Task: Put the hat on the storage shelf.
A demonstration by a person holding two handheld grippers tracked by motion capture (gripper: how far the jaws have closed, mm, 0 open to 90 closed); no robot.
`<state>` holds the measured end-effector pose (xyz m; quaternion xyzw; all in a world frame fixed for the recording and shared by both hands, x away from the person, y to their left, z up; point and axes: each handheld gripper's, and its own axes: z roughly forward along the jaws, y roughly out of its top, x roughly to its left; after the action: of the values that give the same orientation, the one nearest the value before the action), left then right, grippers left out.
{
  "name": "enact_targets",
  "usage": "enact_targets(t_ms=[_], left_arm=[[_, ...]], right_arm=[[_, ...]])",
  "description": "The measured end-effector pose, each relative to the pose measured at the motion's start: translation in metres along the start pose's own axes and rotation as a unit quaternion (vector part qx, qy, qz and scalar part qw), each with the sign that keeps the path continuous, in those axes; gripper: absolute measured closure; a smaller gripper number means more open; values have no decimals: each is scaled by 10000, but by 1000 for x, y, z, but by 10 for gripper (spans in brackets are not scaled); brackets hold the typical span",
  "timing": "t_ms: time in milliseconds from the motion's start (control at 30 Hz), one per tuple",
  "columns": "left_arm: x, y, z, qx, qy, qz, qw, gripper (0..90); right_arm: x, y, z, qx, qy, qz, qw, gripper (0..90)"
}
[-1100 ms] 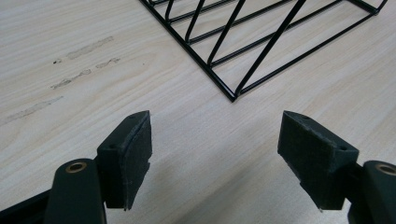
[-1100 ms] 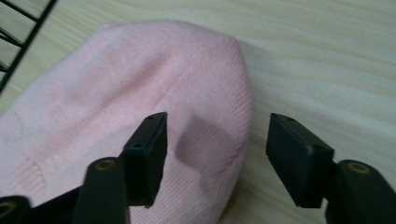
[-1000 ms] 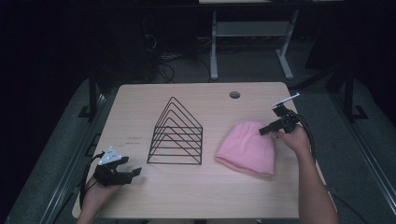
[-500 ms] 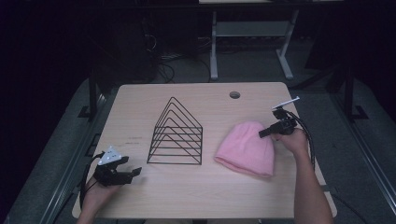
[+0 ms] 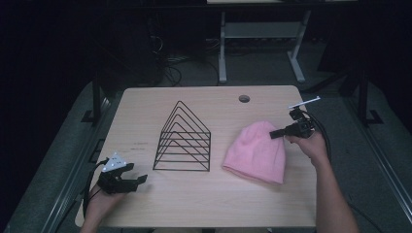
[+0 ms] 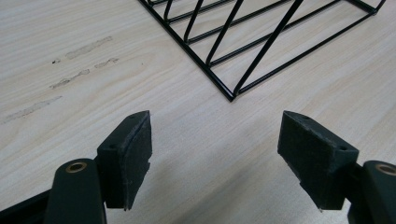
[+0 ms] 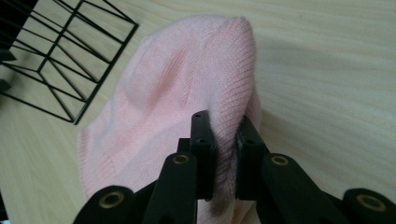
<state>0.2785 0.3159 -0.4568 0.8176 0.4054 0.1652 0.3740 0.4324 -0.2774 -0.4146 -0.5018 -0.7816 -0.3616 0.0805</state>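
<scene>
- Pinching the pink beanie [image 7: 182,93] at its edge, the right tool [image 7: 223,163] has its jaws drawn in tight on a fold of the knit; they have just been closing, and the fabric sits squeezed between the pads, so the hold looks secure enough to lift by.
- In the high view the beanie [image 5: 255,153] lies flat on the bench [image 5: 145,107], at about four o'clock from the bench's middle, and the right tool [image 5: 282,132] meets it at its two o'clock edge. Gripping there, at the rim and not the crown, probably lets the hat hang open when raised.
- The black wire rack [image 5: 183,141] stands upright near the bench's middle, just at nine o'clock of the beanie and apart from it. It seems the likely place for the hat, being the only stand close by.
- The left tool [image 5: 127,180] rests low at the bench's seven o'clock corner, well apart from the hat. Its jaws stand wide with nothing between them, as the left gripper view shows, pointing toward the rack's near corner [image 6: 231,95]; it looks parked, ready to steady the rack if needed.
</scene>
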Motion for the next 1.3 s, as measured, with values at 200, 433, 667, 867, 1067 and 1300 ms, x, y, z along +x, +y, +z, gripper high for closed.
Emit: enact_targets(t_ms=[200, 433, 667, 867, 1067, 1300], left_arm=[[0, 0, -1, 12, 2, -33, 10000, 263], [-1, -1, -2, -4, -42, -141, 9999, 265], [-3, 1, -4, 46, -60, 13, 10000, 265], [-3, 4, -5, 124, -185, 58, 9997, 265], [-6, 21, -14, 43, -735, -88, 9973, 265], [-7, 38, -25, 187, -1005, 83, 9947, 265]], right_arm=[[17, 4, -17, -188, 103, -284, 9994, 807], [41, 8, -39, -380, 179, -663, 9969, 808], [70, 12, -63, -504, 155, -1112, 9924, 809], [92, 15, -86, -613, -9, -1427, 9879, 810], [108, 18, -108, -724, -130, -1597, 9844, 811], [119, 23, -123, -760, -152, -1748, 9815, 810]])
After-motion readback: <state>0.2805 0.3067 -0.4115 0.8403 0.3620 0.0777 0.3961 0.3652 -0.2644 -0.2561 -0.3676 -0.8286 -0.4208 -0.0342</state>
